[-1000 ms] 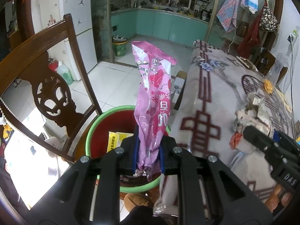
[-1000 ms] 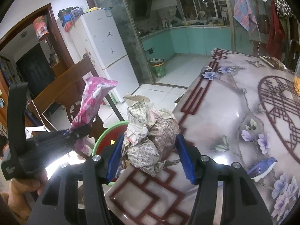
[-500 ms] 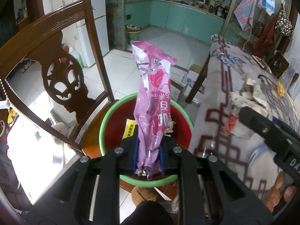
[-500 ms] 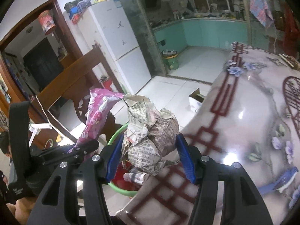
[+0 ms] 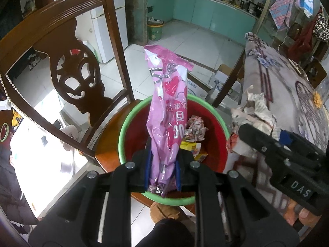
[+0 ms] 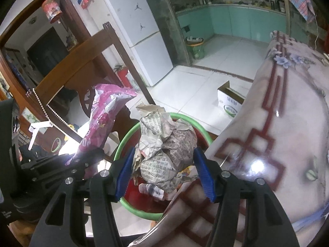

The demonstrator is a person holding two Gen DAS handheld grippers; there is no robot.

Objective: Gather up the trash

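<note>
Nearest to us, our left claw (image 5: pixel 162 171) is pinching the foot of a tall pink wrapper (image 5: pixel 167 115), its blue pads pressed against the foil, and the wrapper stands up over the red basin (image 5: pixel 133 131) with the green rim. Our right claw (image 6: pixel 164 171) is clamped half-wide around a crumpled newspaper ball (image 6: pixel 166 150), held over the near side of the same basin, just off the edge of the bench (image 6: pixel 287 123).

We judge the task well under way. The basin already holds a small crumpled wad (image 5: pixel 195 129), a yellow packet (image 5: pixel 192 150) and a small tube-like piece, so some trash is in. Both pieces we carry are not yet dropped; what is left, as far as we can see, is to spread each claw over the opening. Whether more litter waits on the bench we cannot tell.

For room: the basin sits on the seat of a wooden chair (image 5: pixel 67 68), whose carved back rises close behind on the left, and the bench edge crowds the right. The two claws are near each other over the basin. Beyond lies open tiled floor, with a cardboard box (image 6: pixel 231 100) by the bench.
</note>
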